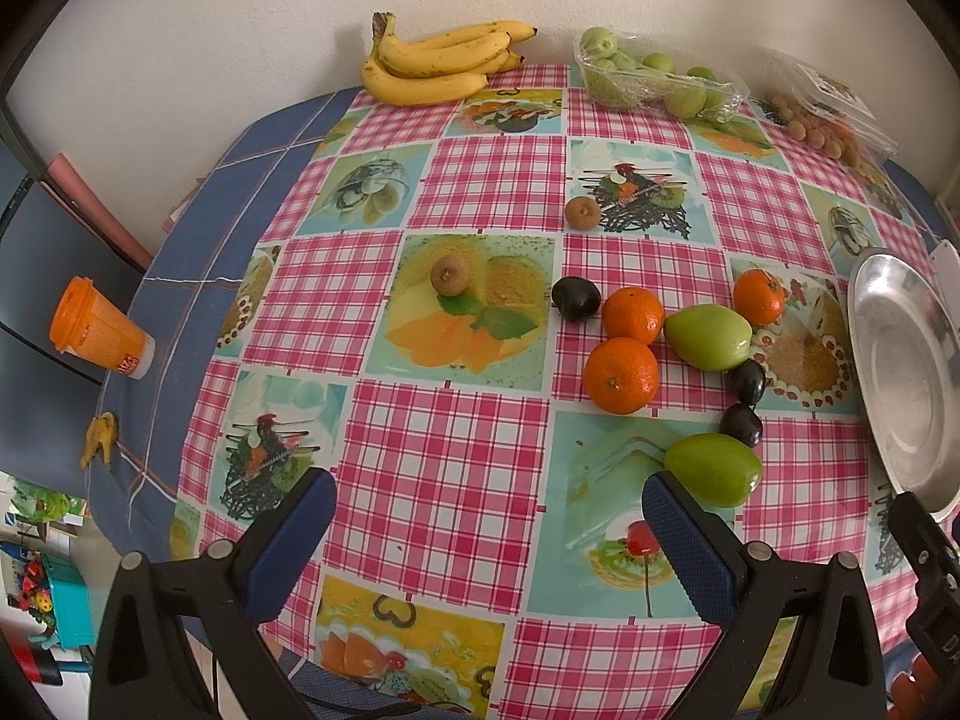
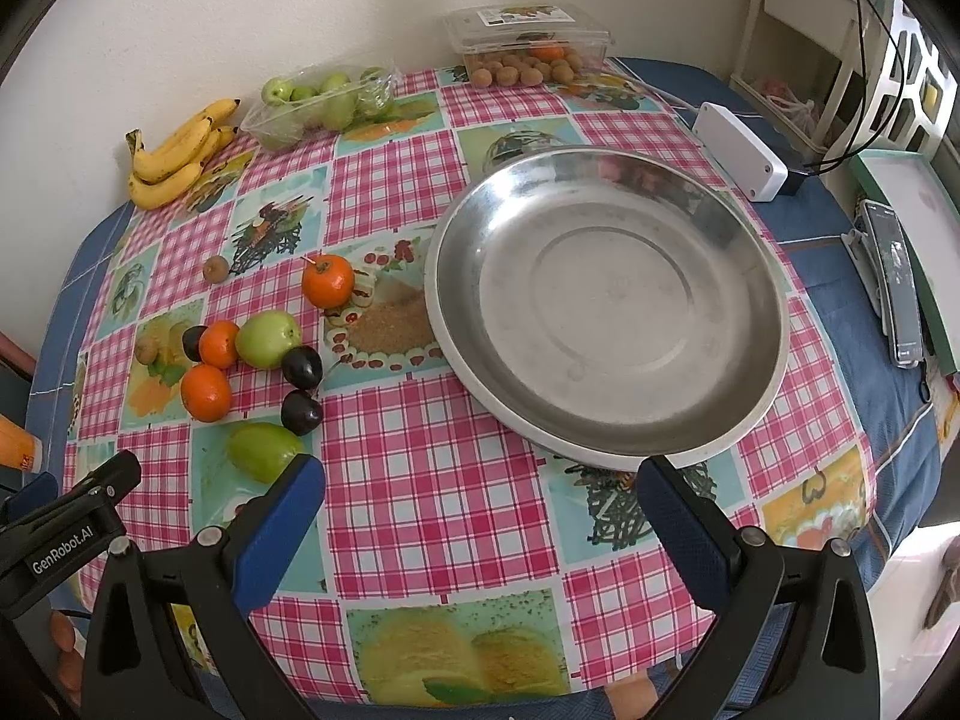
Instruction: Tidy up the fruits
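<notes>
Loose fruit lies on the checked tablecloth: three oranges (image 1: 621, 375) (image 2: 206, 392), two green fruits (image 1: 713, 469) (image 2: 264, 450), three dark plums (image 1: 575, 298) (image 2: 302, 411) and two small brown fruits (image 1: 450, 275). A wide steel bowl (image 2: 606, 306) (image 1: 900, 372) stands empty to their right. My left gripper (image 1: 489, 492) hovers open over bare cloth, its right finger just left of the near green fruit. My right gripper (image 2: 480, 480) is open too, held above the cloth in front of the bowl. Nothing is between either pair of fingers.
At the back by the wall lie a banana bunch (image 1: 441, 63), a clear tray of green fruit (image 1: 654, 78) and a clear box with small brown fruit (image 2: 528, 42). A white box (image 2: 741, 150) and a phone (image 2: 897, 282) sit right; an orange cup (image 1: 99, 330) left.
</notes>
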The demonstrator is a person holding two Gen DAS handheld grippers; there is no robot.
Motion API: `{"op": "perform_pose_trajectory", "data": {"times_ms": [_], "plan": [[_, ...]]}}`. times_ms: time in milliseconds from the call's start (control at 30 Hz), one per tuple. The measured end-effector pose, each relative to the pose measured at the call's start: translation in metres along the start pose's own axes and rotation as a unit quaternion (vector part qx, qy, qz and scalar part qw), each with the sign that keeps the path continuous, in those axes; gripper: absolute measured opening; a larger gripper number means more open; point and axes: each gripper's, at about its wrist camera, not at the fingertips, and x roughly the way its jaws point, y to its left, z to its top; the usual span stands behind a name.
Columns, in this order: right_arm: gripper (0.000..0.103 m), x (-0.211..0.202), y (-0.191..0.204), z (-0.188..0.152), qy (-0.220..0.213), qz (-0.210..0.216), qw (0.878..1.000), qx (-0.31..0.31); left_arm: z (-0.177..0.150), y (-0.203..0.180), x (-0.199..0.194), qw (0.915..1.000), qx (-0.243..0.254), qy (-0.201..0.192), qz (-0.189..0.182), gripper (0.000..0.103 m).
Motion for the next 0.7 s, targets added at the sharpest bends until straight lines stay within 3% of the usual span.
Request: {"op": "perform_pose_trajectory", "data": {"times_ms": [600, 700], "plan": [[0.103, 0.0011, 0.0033, -0.0017, 0.002, 0.001, 1.0, -0.001, 0.0017, 0.0002, -0.0003, 0.9995, 0.008, -0.014, -0.028, 0.103], [0.103, 0.0025, 0.0097, 0.001, 0.033, 0.017, 0.999, 0.002, 0.0042, 0.0047, -0.0007, 0.9993, 0.005, -0.024, -0.028, 0.103]]}}
